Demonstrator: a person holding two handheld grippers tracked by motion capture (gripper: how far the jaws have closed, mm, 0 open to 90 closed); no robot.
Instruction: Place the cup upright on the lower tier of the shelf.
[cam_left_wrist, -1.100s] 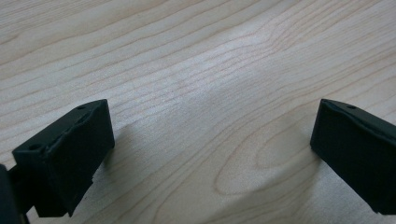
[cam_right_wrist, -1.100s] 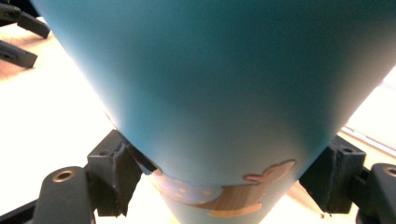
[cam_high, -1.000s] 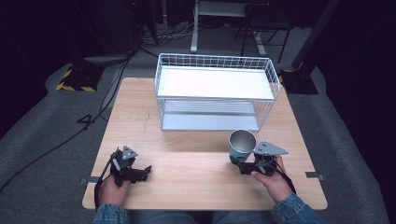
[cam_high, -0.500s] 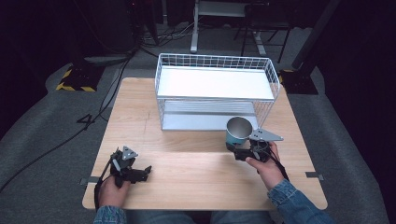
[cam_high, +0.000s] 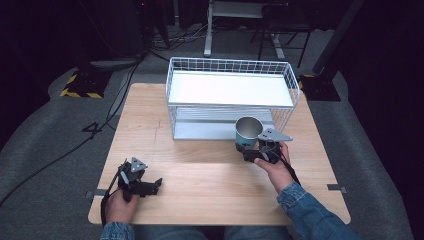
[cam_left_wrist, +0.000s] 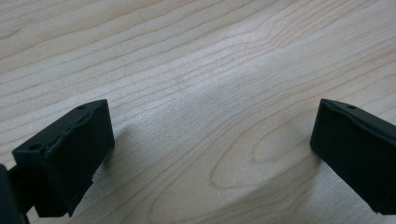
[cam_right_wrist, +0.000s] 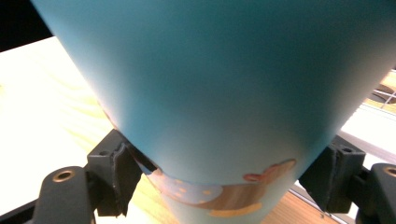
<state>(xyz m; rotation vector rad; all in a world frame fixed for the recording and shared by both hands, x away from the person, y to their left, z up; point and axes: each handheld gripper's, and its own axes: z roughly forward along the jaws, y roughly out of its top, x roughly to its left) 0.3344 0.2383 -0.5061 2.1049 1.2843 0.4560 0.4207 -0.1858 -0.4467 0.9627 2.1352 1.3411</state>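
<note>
Cup (cam_high: 248, 131) carried nearer rack (cam_high: 230, 97)

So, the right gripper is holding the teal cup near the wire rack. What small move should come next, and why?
Probably lift the teal cup a little higher and forward, toward the white top shelf of the wire rack. The right gripper is shut on its base, and it sits just in front of the rack, below that shelf.

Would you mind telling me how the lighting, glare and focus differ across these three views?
High view: the table is evenly lit, the room around it dark, the whole frame a little soft. Left gripper view: sharp wood grain, a pale sheen mid-frame, soft shadows beside the jaws. Right gripper view: the teal cup sits so close it blurs, and the tabletop at left is blown out almost white.
</note>
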